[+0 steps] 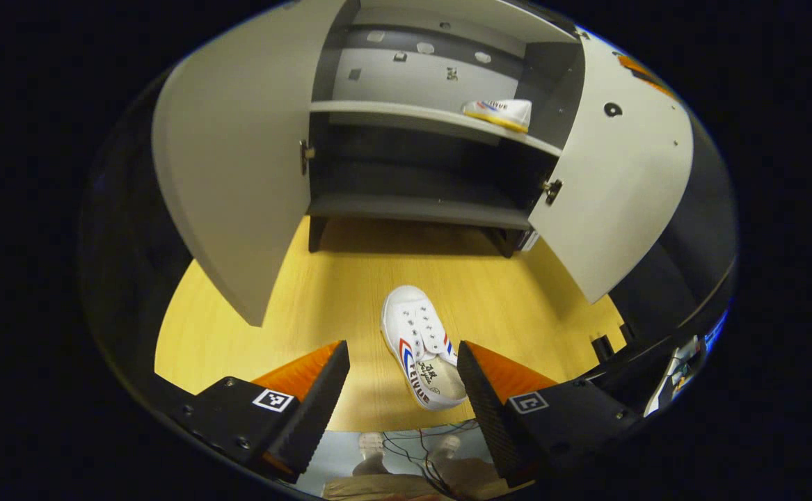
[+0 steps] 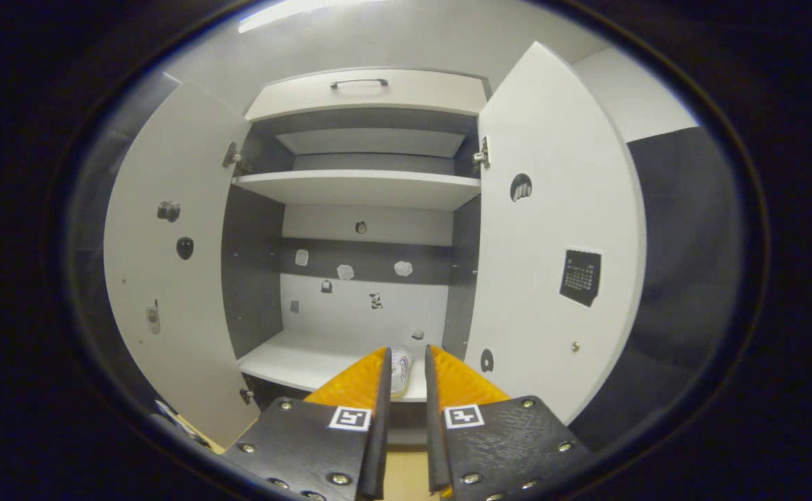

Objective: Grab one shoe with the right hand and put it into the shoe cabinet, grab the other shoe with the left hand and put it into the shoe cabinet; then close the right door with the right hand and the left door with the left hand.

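One white canvas low-top shoe with red and blue stripes (image 1: 498,113) already on the pale middle shelf (image 1: 406,117) of the grey two-door shoe cabinet (image 2: 367,202), near its right end. Second matching white canvas shoe (image 1: 423,355) on the yellow wood-grain tabletop (image 1: 308,306) in front of the cabinet, toe toward the shelves, heel toward the camera.

Left gripper (image 1: 403,379) spread wide, holding nothing, poised above and around the heel half of that shoe, the right finger close beside it; contact not clear. Right gripper (image 2: 404,390) nearly clenched, a narrow gap between its fingers, nothing held, facing the shelf where the stowed shoe (image 2: 400,371) peeks between them.

Step in hand, by appearance: left-hand grab of the second shoe. Next move likely calls for lowering, squeezing across the shoe's sides, lifting, then setting on a shelf. Left door (image 1: 232,174) and right door (image 1: 611,181) both wide open, to be closed afterwards.
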